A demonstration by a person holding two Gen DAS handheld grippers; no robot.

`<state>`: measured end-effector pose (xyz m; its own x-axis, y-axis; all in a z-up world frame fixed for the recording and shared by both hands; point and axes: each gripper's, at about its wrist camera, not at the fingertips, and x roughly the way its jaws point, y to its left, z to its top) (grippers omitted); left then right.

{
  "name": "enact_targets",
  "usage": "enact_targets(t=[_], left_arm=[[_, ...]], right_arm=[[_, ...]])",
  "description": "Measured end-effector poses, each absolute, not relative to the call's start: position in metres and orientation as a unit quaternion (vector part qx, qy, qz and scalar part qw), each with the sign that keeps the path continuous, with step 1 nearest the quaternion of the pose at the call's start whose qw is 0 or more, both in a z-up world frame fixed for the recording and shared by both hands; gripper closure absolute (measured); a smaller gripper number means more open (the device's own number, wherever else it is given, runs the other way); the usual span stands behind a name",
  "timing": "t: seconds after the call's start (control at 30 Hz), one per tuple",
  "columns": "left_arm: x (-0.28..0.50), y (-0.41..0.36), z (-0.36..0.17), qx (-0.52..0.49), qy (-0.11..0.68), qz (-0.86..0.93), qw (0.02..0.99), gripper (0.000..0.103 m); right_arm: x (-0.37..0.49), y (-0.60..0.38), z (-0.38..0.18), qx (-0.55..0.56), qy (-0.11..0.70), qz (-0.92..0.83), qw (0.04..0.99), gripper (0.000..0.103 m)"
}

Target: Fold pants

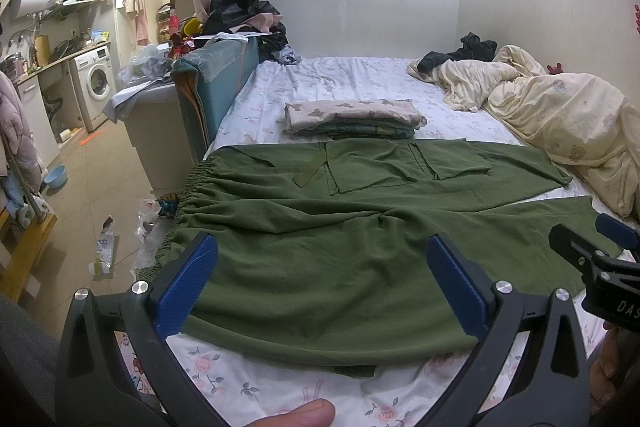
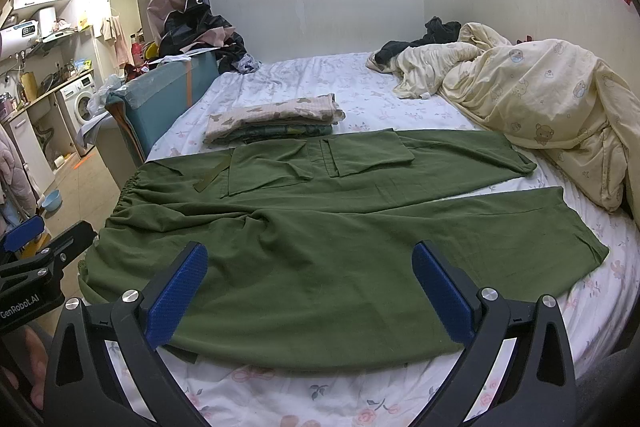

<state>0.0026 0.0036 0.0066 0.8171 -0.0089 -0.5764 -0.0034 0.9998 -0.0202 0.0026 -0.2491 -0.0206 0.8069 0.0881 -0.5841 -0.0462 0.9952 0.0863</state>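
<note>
Green pants (image 1: 320, 227) lie spread flat on the bed, elastic waistband at the left edge, both legs running to the right; they also show in the right wrist view (image 2: 320, 227). Pocket linings lie turned out on the far leg. My left gripper (image 1: 320, 279) is open and empty, hovering over the near side of the pants by the waist. My right gripper (image 2: 310, 287) is open and empty over the near leg. The right gripper shows at the right edge of the left wrist view (image 1: 596, 251); the left gripper shows at the left edge of the right wrist view (image 2: 36, 251).
A stack of folded clothes (image 1: 352, 119) lies just beyond the pants. A rumpled cream duvet (image 1: 560, 119) fills the right side of the bed. A teal headboard (image 1: 212, 83) stands at the left, with floor clutter and a washing machine (image 1: 92, 83) beyond.
</note>
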Motion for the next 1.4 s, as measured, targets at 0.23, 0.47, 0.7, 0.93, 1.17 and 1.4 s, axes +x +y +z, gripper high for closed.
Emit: enact_targets(t=[0.23, 0.47, 0.7, 0.93, 1.17, 1.4], left_arm=[[0.002, 0.004, 0.010, -0.012, 0.300, -0.001, 0.954, 0.000], [0.001, 0.006, 0.010, -0.016, 0.297, 0.001, 0.955, 0.000], [0.000, 0.006, 0.010, -0.017, 0.288, 0.005, 0.957, 0.000], [-0.003, 0.006, 0.009, -0.014, 0.282, 0.006, 0.959, 0.000], [-0.002, 0.008, 0.008, -0.014, 0.289, 0.008, 0.957, 0.000], [0.000, 0.005, 0.007, -0.011, 0.302, 0.007, 0.953, 0.000]], right_arm=[[0.002, -0.250, -0.019, 0.034, 0.309, 0.035, 0.950, 0.000], [0.000, -0.248, -0.015, 0.043, 0.316, 0.044, 0.947, 0.000], [-0.001, -0.245, -0.018, 0.036, 0.321, 0.055, 0.945, 0.000], [0.004, -0.245, -0.023, 0.048, 0.330, 0.058, 0.941, 0.000], [0.009, -0.246, -0.027, 0.057, 0.337, 0.054, 0.938, 0.000], [0.011, -0.253, -0.026, 0.071, 0.345, 0.051, 0.934, 0.000]])
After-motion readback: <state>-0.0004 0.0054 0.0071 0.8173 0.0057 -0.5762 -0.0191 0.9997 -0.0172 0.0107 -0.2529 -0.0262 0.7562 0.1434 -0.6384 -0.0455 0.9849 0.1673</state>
